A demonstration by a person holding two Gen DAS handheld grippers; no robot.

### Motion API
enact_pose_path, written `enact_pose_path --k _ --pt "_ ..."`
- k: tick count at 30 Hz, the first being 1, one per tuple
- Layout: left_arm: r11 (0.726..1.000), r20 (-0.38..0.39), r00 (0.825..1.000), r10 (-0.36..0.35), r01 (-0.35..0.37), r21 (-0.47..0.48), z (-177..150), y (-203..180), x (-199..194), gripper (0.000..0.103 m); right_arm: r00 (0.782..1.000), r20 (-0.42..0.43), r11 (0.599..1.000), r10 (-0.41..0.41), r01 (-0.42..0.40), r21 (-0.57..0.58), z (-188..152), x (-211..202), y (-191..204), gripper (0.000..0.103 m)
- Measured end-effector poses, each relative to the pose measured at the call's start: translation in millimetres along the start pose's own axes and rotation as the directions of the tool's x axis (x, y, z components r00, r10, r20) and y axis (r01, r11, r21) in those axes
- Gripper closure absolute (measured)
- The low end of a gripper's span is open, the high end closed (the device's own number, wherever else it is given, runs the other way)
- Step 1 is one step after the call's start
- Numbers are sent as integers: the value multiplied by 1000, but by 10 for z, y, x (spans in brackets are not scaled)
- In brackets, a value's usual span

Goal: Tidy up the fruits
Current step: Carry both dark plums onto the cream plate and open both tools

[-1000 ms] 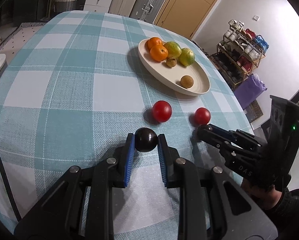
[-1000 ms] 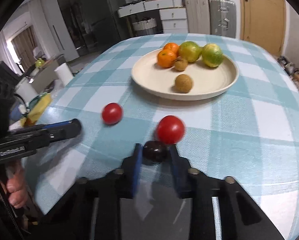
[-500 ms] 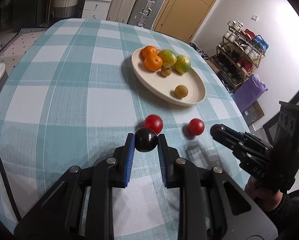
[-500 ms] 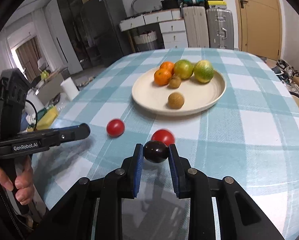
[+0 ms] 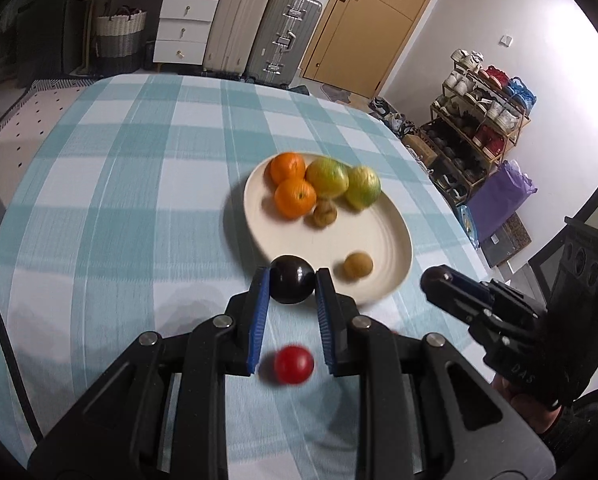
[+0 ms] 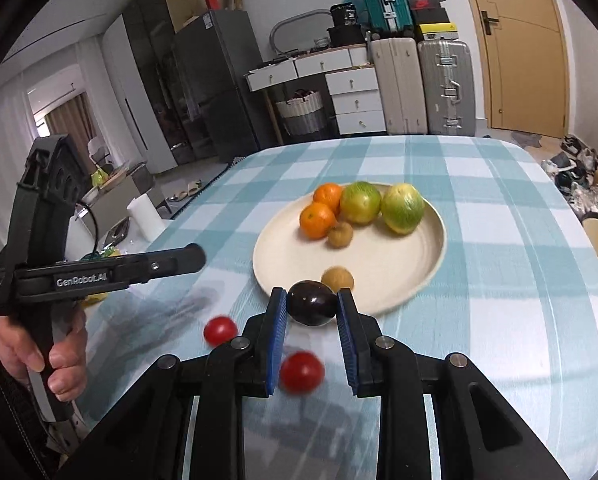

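Observation:
My left gripper [image 5: 292,280] is shut on a dark round plum [image 5: 292,286], held in the air at the near rim of the cream plate [image 5: 379,236]. My right gripper [image 6: 311,298] is shut on a second dark plum [image 6: 313,308], just before the same plate [image 6: 383,256]. The plate holds two oranges [image 6: 317,220], two green-yellow citrus [image 6: 402,208] and two small brown fruits [image 6: 337,279]. Two red tomatoes [image 6: 220,330] [image 6: 302,372] lie on the checked cloth below the grippers; the left wrist view shows one tomato [image 5: 294,364] between my fingers.
The round table has a teal checked cloth [image 5: 119,208]; its edge curves close on the right. A shoe rack [image 5: 483,120], suitcases [image 5: 283,40] and a white drawer unit [image 6: 355,96] stand beyond it. A hand [image 6: 39,356] grips the left tool; a paper roll [image 6: 145,216] stands off the table.
Both grippers rose from the cloth with their plums and moved toward the plate. The two tomatoes stayed put and now sit beneath and behind the fingertips.

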State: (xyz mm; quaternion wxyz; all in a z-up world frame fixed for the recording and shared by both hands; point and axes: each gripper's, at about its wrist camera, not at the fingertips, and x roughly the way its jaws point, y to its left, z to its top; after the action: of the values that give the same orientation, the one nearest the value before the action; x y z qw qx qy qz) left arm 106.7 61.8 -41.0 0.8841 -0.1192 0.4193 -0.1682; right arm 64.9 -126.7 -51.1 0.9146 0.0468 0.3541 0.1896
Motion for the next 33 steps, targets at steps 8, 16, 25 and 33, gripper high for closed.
enact_pose_path --k 8,16,25,33 --pt "1000 -39 999 -7 7 -13 328 32 396 83 998 -33 996 59 -61 -65 279 350 84 77" --pt "1000 -70 997 -14 13 -15 543 124 703 83 994 -79 994 79 -85 -72 455 709 80 77" --pt "998 -118 992 -52 48 -34 664 207 966 83 987 -131 994 93 -99 -43 565 1006 -16 77" --pt "997 -124 990 -61 56 -43 703 221 1043 82 983 -164 995 87 -92 -24 549 1173 -54 77"
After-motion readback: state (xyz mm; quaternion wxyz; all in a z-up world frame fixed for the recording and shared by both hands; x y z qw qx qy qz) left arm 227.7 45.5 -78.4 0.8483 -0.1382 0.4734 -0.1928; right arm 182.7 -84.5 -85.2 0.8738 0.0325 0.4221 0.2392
